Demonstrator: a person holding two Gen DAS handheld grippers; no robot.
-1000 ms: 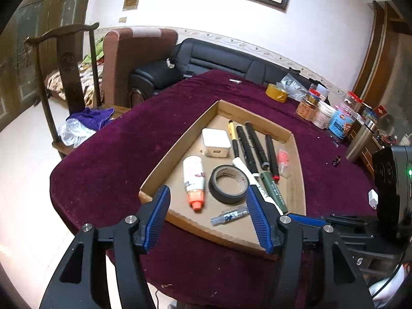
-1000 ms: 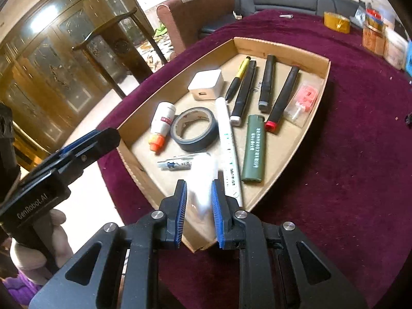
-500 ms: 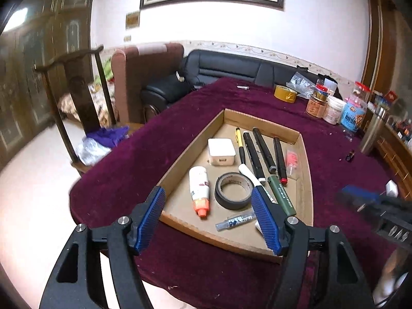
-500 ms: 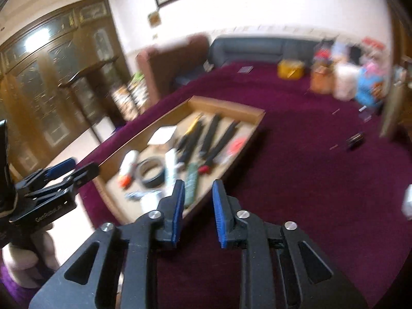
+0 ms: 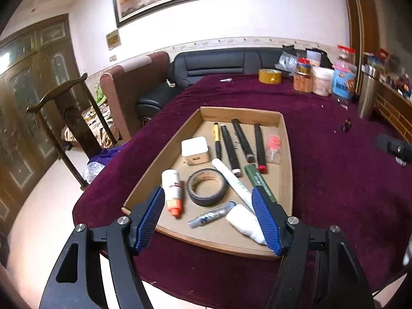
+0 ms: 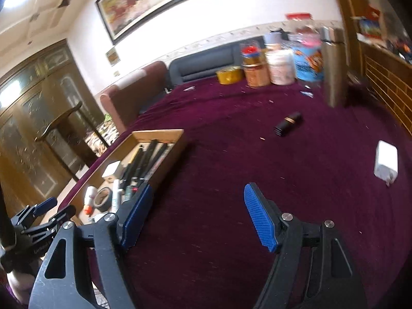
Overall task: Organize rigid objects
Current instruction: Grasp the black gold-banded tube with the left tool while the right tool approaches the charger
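A cardboard tray (image 5: 286,154) on the purple table holds a white charger block (image 5: 194,149), black tape roll (image 5: 207,186), glue bottle (image 5: 172,190), several pens, a green lighter (image 5: 258,182), and a white object (image 5: 244,221) at its near edge. My left gripper (image 5: 208,221) is open and empty, hovering before the tray's near edge. My right gripper (image 6: 195,216) is open and empty over bare cloth right of the tray (image 6: 177,144). A black lipstick (image 6: 288,124) and a white charger (image 6: 385,163) lie loose on the table ahead of it.
Jars, a yellow tape roll (image 5: 269,76) and a steel flask (image 5: 367,97) stand along the table's far edge. A wooden chair (image 5: 67,113) and sofa (image 5: 213,64) stand beyond the table's left side. The left gripper shows in the right wrist view (image 6: 43,213).
My right gripper let go of the white object in the tray's near end, opened wide and swung right over the bare cloth. My left gripper stayed open and backed off slightly.
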